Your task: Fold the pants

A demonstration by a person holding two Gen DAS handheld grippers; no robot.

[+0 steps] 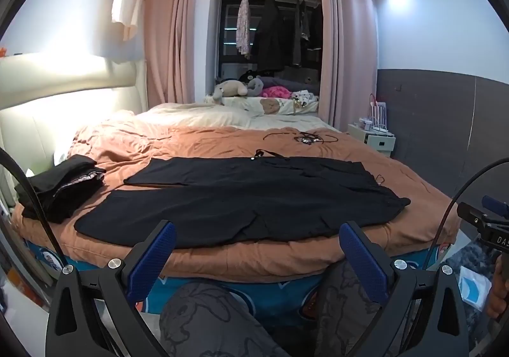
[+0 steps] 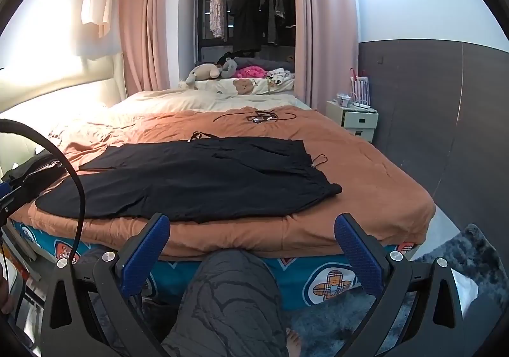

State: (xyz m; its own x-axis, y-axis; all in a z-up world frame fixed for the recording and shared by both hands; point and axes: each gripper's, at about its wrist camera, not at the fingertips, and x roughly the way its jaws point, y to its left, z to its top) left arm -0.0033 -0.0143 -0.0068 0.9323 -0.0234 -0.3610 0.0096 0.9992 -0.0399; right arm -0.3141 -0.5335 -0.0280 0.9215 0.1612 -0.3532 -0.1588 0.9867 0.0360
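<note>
Black pants (image 1: 241, 198) lie spread flat across the near part of the bed, waistband to the right, both legs stretched to the left; they also show in the right wrist view (image 2: 197, 178). My left gripper (image 1: 257, 229) is open and empty, held back from the bed's near edge, short of the pants. My right gripper (image 2: 251, 223) is open and empty, also short of the bed edge, toward the waistband side. The right gripper's body (image 1: 486, 223) shows at the right edge of the left wrist view.
The bed has an orange quilt (image 1: 318, 255). A stack of folded dark clothes (image 1: 60, 188) sits at its left edge. Black cords (image 1: 305, 138) lie farther back. A white nightstand (image 2: 356, 118) stands right of the bed. Plush toys (image 1: 232, 88) lie beyond.
</note>
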